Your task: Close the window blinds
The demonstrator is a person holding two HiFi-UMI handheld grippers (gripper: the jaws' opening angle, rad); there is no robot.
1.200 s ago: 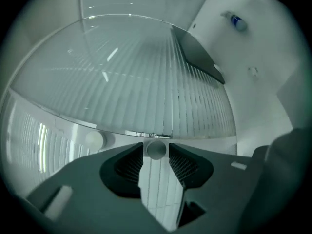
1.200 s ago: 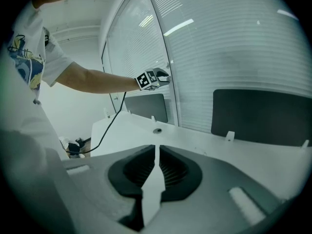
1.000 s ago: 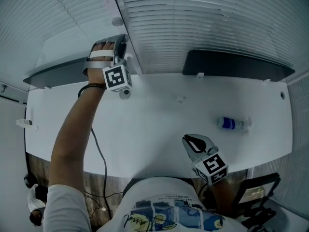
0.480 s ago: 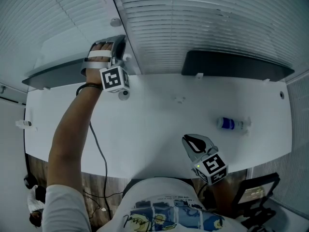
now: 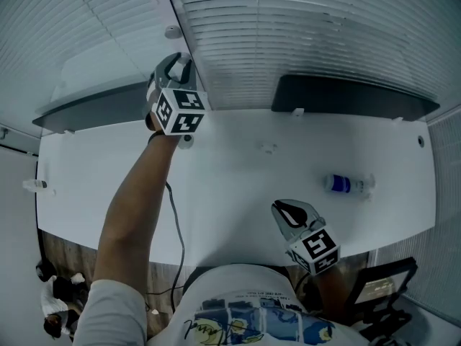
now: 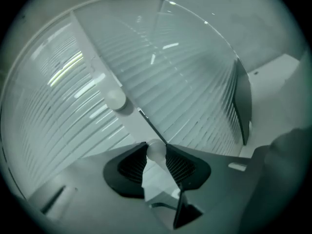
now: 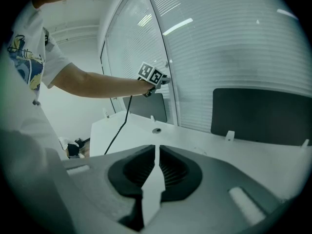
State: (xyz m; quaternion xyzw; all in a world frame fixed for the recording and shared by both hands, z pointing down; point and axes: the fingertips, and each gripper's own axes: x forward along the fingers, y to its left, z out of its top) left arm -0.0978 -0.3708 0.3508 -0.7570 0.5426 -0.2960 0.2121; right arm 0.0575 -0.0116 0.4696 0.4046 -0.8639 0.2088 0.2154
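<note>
White slatted blinds (image 5: 302,34) hang over the window behind the desk, with a second set (image 5: 72,27) to the left. Between them a thin tilt wand (image 6: 151,126) hangs down and ends in a small white knob (image 6: 156,150). My left gripper (image 5: 176,63) is raised to the post between the two windows. Its jaws have just been closing and now pinch that knob, as the left gripper view shows (image 6: 156,155). My right gripper (image 5: 284,209) rests low over the desk's near edge, shut with nothing in it (image 7: 156,167).
The white desk (image 5: 238,186) carries a lying plastic bottle (image 5: 346,184) at the right. Two dark screens (image 5: 353,96) (image 5: 94,107) stand along its back edge under the blinds. A round white fitting (image 6: 116,100) sits on the window post above the wand. A cable hangs off the desk's front.
The left hand has rolled about its own axis at the post, so the marker cube now shows two faces. The right gripper has kept still.
</note>
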